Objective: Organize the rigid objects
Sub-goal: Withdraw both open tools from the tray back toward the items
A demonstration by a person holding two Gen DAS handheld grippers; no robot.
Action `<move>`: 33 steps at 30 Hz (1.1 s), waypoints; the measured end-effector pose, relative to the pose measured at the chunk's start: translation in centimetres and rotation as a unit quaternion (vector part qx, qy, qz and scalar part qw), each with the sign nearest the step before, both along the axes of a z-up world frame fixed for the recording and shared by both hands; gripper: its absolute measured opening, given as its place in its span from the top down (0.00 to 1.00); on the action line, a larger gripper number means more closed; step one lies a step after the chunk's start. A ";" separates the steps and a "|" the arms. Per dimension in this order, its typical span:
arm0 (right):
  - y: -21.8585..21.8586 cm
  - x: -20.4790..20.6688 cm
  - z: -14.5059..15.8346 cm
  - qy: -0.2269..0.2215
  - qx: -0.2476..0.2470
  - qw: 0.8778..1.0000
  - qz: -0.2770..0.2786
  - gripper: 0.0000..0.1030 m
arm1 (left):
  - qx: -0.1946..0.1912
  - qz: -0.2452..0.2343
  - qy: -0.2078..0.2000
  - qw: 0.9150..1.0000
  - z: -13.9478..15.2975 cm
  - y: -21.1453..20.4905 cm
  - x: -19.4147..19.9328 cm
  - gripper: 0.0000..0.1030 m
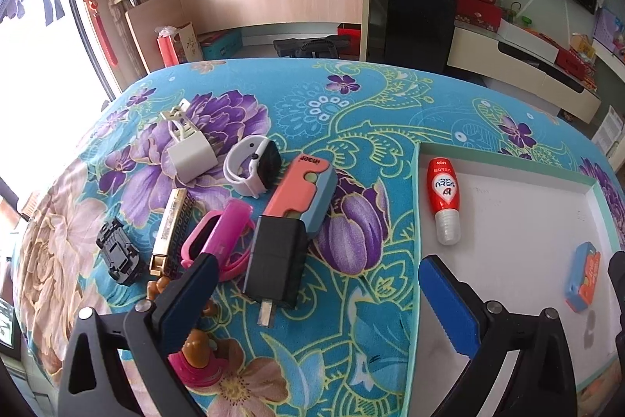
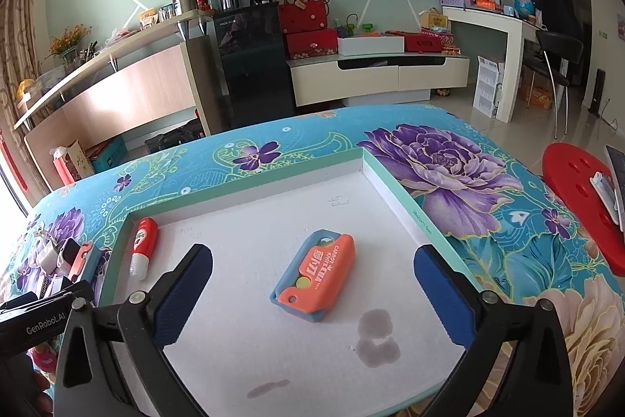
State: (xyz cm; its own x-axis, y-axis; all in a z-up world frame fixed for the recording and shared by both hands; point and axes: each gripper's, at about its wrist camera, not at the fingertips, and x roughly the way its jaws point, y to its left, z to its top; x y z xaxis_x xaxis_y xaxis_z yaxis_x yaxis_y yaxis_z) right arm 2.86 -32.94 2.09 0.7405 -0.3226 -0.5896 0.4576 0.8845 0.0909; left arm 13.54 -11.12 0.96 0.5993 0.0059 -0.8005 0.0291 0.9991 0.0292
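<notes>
A white tray with a mint rim (image 1: pixel 420 206) (image 2: pixel 250 188) lies on the floral cloth. In it are a red tube (image 1: pixel 443 200) (image 2: pixel 143 246) and an orange-and-blue carrot knife (image 2: pixel 316 274) (image 1: pixel 584 276). Left of the tray lie a black charger (image 1: pixel 275 266), a pink-and-blue case (image 1: pixel 302 192), a white smartwatch (image 1: pixel 254 167), a magenta band (image 1: pixel 222 237), a harmonica (image 1: pixel 172 227), a black toy car (image 1: pixel 117 256) and a white plug (image 1: pixel 187 147). My left gripper (image 1: pixel 318 296) is open above the cloth beside the charger. My right gripper (image 2: pixel 314 284) is open over the carrot knife.
A brown-and-pink toy figure (image 1: pixel 199 350) sits under my left finger near the table's front edge. A red stool (image 2: pixel 582 198) stands right of the table. Shelves, a black cabinet (image 2: pixel 250 65) and a TV bench lie beyond the far edge.
</notes>
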 end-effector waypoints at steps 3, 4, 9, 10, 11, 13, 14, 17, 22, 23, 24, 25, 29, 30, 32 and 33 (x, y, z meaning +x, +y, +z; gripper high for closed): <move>1.0 0.3 0.4 -0.009 -0.009 1.000 0.014 0.00 | -0.006 0.010 -0.016 1.000 0.6 1.1 -0.1 0.00; 1.3 0.4 0.5 -0.011 -0.010 1.000 0.020 0.00 | -0.010 0.013 -0.022 1.000 0.8 1.5 -0.2 0.00; 3.0 1.1 0.9 -0.017 -0.017 0.999 0.041 0.00 | -0.025 0.028 -0.048 0.998 1.9 3.7 -0.4 0.00; 3.3 1.2 1.0 -0.018 -0.017 0.999 0.046 0.00 | -0.026 0.032 -0.052 0.998 2.0 4.2 -0.5 0.00; 3.6 1.4 1.0 -0.019 -0.014 0.998 0.051 0.00 | -0.026 0.035 -0.055 0.998 2.1 4.6 -0.5 0.00; 4.4 1.7 1.0 -0.021 -0.007 0.998 0.066 0.00 | -0.028 0.042 -0.062 0.997 2.2 5.6 -0.5 0.00; 4.8 1.9 1.0 -0.021 -0.005 0.997 0.072 0.00 | -0.029 0.046 -0.064 0.996 2.3 6.1 -0.5 0.00; 6.0 2.3 1.1 -0.024 -0.005 0.996 0.088 0.00 | -0.033 0.060 -0.077 0.995 2.8 7.7 -0.7 0.00; 7.8 2.9 1.2 -0.026 0.007 0.993 0.111 0.00 | -0.034 0.080 -0.087 0.992 3.2 10.2 -0.7 0.00; 8.2 3.1 1.2 -0.026 0.006 0.993 0.114 0.00 | -0.033 0.085 -0.089 0.992 3.2 10.7 -0.8 0.00; 8.6 3.2 1.1 -0.025 0.003 0.993 0.117 0.00 | -0.033 0.089 -0.090 0.991 3.2 11.1 -0.8 0.00; 9.1 3.4 1.1 -0.022 -0.001 0.992 0.121 0.00 | -0.032 0.093 -0.091 0.991 3.2 11.6 -0.8 0.00; 10.8 4.0 0.7 -0.009 -0.010 0.989 0.144 0.00 | -0.024 0.104 -0.093 0.990 3.2 13.2 -0.7 0.00; 11.2 4.1 0.7 -0.008 -0.011 0.988 0.151 0.00 | -0.023 0.107 -0.092 0.990 3.2 13.6 -0.7 0.00; 12.3 4.2 0.8 -0.013 -0.012 0.986 0.164 0.00 | -0.021 0.113 -0.092 0.989 3.2 14.4 -0.8 0.00; 12.9 4.3 1.0 -0.018 -0.012 0.985 0.172 0.00 | -0.019 0.116 -0.093 0.989 3.2 14.8 -0.8 0.00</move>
State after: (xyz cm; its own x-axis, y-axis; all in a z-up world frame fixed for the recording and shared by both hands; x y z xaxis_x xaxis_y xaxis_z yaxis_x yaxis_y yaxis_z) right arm 7.18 -20.04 3.09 0.8281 -0.0624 -0.5571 0.1277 0.9887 0.0791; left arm 12.76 3.71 4.16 0.7217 0.1320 -0.6795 -0.2035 0.9787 -0.0260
